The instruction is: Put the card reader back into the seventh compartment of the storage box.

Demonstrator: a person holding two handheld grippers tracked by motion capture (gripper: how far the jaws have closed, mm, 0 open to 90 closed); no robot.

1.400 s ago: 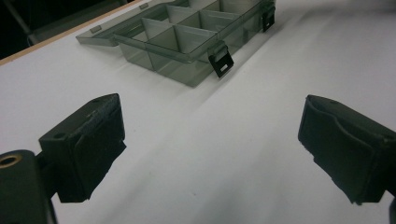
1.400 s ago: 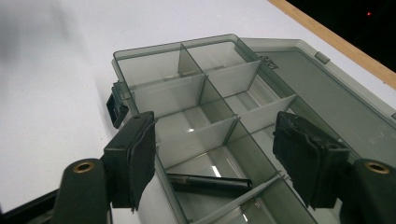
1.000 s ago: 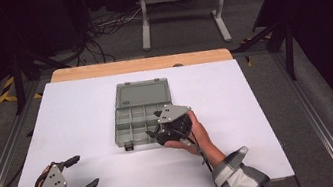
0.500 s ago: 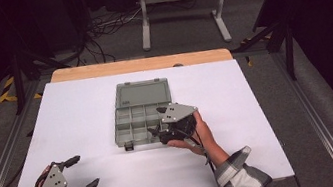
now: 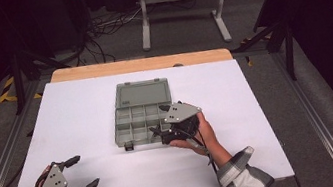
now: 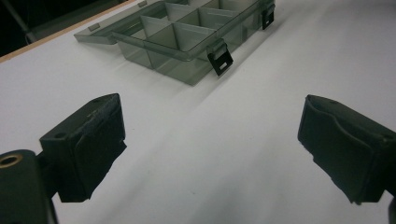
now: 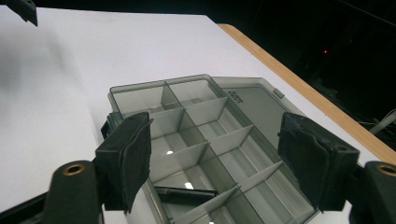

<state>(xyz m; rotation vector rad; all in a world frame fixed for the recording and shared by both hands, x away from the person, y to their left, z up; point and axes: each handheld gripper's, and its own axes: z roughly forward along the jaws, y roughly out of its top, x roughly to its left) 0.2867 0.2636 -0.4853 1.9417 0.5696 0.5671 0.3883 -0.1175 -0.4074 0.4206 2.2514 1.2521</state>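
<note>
A grey see-through organizer box (image 5: 136, 123) lies open mid-table, its lid (image 5: 143, 94) flat on the far side. My right gripper (image 5: 159, 125) hovers open at the box's front right corner. In the right gripper view its jaws (image 7: 215, 158) straddle the divided compartments (image 7: 205, 140), and a small dark rod-like piece (image 7: 184, 193) lies in one near compartment. My left gripper (image 5: 85, 171) is open near the table's front left, holding nothing. In the left gripper view (image 6: 210, 149) it points across bare table toward the box (image 6: 187, 42) and its black latch (image 6: 220, 58).
The white table top (image 5: 73, 123) has a wooden strip (image 5: 139, 65) along its far edge. Beyond it, dark floor holds cables and a metal stand (image 5: 180, 0). Rails run along both sides of the table.
My right gripper has shifted slightly to the right at the box's front edge. The left gripper and the box have stayed put.
</note>
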